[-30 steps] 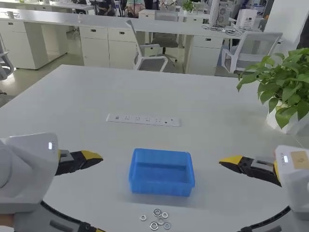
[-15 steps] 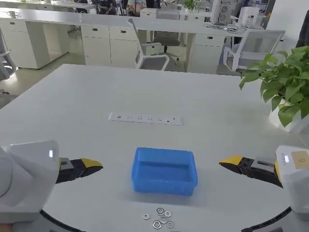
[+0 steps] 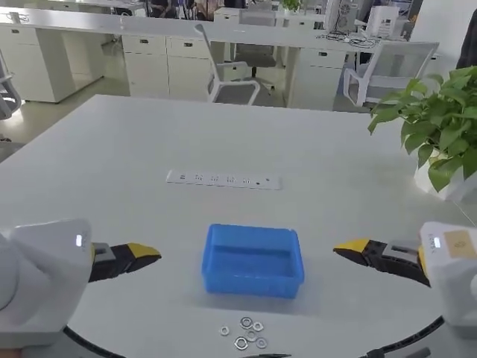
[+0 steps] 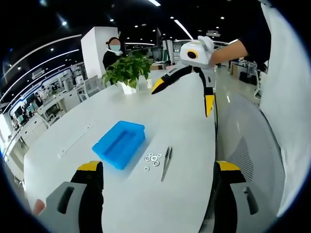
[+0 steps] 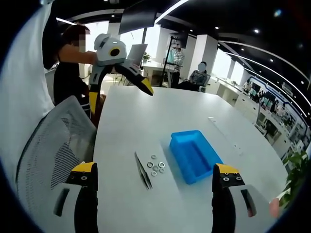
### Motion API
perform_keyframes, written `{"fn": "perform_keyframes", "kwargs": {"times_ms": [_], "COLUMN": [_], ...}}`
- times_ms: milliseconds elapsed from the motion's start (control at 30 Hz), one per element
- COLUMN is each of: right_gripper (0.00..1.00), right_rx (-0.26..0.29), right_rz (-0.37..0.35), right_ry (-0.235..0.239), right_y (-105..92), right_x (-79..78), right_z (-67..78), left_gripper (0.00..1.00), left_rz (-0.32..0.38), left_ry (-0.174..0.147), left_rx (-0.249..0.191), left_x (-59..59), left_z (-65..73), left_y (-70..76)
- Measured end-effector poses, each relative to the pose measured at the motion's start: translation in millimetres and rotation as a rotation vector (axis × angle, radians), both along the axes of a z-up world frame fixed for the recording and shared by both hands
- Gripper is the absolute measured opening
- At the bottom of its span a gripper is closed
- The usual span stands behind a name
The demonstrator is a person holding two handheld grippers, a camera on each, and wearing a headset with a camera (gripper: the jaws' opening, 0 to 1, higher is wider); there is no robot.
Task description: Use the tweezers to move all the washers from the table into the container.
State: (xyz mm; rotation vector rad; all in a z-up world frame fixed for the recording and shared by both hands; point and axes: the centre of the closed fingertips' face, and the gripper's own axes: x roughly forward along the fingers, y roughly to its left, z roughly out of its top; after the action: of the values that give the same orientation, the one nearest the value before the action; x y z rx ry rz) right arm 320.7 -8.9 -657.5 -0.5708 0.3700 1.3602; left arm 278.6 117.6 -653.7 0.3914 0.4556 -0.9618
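Observation:
A blue container stands on the white table, with several small metal washers lying loose just in front of it. My left gripper hovers to its left and my right gripper to its right, both above the table and apart from everything. In the left gripper view the container, washers and thin tweezers lie ahead of my open left gripper. The right gripper view shows the container, washers and tweezers between my open right gripper's jaws.
A white power strip lies beyond the container. A potted plant stands at the table's right edge. A mesh office chair is at the near side of the table. Desks and chairs fill the room behind.
The head camera has shifted slightly. Both grippers hold about the same places beside the container, and nothing on the table has moved.

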Motion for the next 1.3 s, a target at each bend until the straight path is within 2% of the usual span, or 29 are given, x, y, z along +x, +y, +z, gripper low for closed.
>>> {"fn": "perform_keyframes", "kwargs": {"times_ms": [200, 433, 700, 1000, 1067, 1100, 1167, 1300], "right_gripper": [0.98, 0.97, 0.93, 0.85, 0.85, 0.84, 0.82, 0.76], "right_rx": [0.001, 0.010, 0.009, -0.007, -0.017, -0.018, -0.019, -0.039], "right_rz": [-0.004, 0.004, 0.011, 0.015, 0.010, 0.009, -0.005, 0.010], "right_ry": [-0.001, -0.002, -0.001, 0.019, -0.008, -0.003, 0.041, 0.058], "right_y": [0.7, 5.4, 8.6, 11.3, 11.0, 11.2, 11.4, 13.7], "right_x": [0.8, 1.3, 2.9, 4.6, 8.5, 8.9, 7.2, 3.2], "right_z": [0.1, 1.7, -3.4, -21.4, -27.2, -29.9, -38.5, -53.3], "left_gripper": [0.99, 0.98, 0.96, 0.90, 0.90, 0.90, 0.87, 0.84], "left_rz": [-0.007, -0.009, -0.012, -0.045, -0.029, -0.027, -0.028, -0.028], "left_ry": [-0.019, -0.022, -0.021, -0.010, -0.008, -0.006, 0.004, 0.026], "left_rx": [-0.005, -0.012, -0.013, -0.005, -0.022, -0.027, -0.031, -0.025], "left_x": [-0.2, 3.8, 10.7, 14.4, 19.0, 20.2, 22.6, 25.1], "left_z": [-0.9, -1.4, -5.4, -16.0, -16.9, -17.7, -21.8, -31.5], "left_y": [-3.5, -5.0, -7.2, -14.4, -14.3, -14.2, -13.3, -12.0]}}
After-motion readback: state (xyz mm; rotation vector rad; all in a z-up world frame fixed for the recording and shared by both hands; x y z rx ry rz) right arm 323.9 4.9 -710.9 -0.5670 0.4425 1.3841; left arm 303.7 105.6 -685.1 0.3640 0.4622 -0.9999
